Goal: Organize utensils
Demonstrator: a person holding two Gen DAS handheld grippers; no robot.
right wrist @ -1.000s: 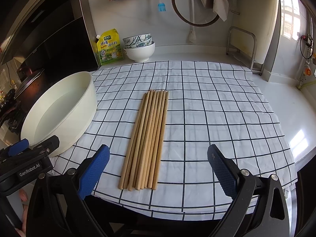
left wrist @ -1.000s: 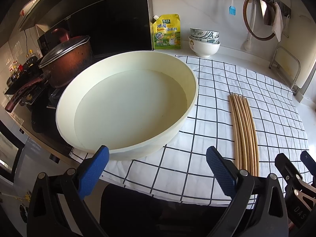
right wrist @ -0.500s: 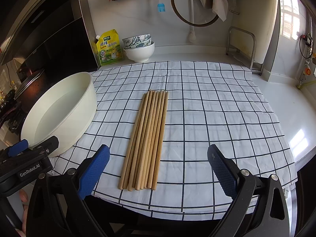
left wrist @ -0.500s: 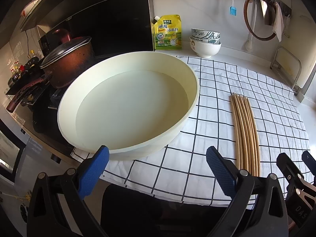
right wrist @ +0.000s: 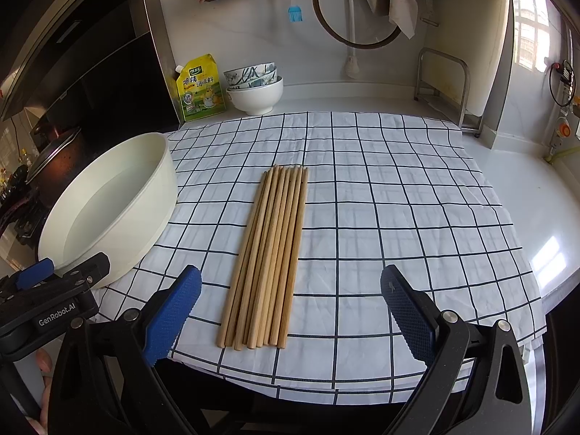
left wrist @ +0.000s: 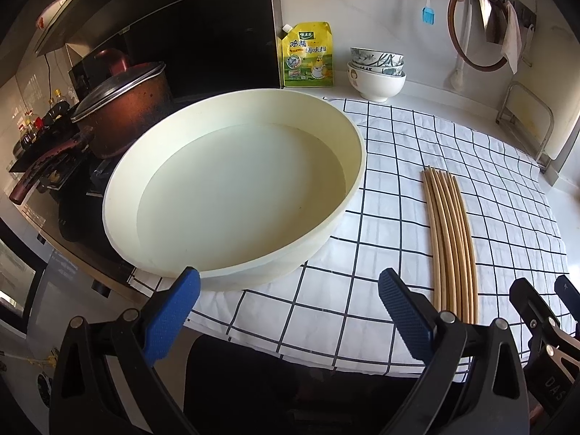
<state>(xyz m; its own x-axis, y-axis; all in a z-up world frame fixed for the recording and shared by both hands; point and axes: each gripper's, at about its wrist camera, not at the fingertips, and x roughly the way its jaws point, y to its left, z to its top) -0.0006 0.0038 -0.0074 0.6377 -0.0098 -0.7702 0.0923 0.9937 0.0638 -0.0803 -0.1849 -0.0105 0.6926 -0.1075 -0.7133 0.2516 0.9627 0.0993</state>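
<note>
Almost nothing has changed over the last second. The left gripper [left wrist: 288, 302] has drifted only slightly in its view of the basin [left wrist: 348, 195]; the right gripper [right wrist: 290, 299] holds the same station as before. Neither has closed in on anything.

Jaw state: both sets of jaws stand released and wide apart, with nothing between them.

Position of the work: the chopsticks [right wrist: 270, 250] lie on the checked cloth [right wrist: 398, 217] that covers the bench, side by side in one neat, parallel bundle, ends roughly level. They are directly ahead of the right gripper, between its two fingers as that camera sees them, but not touched. The basin sits at the left edge of the cloth, well apart from the bundle, and appears to hold a shallow layer of clear water. No utensil is in it.

Background items, namely the stacked bowls [right wrist: 255, 88] and the yellow pouch [right wrist: 199, 88], stand against the wall, untouched.

Assessment: the lack of movement suggests either a start pose or a finished one. The bundle already looks ordered, so the task may be near its end; the frames cannot settle which.
</note>
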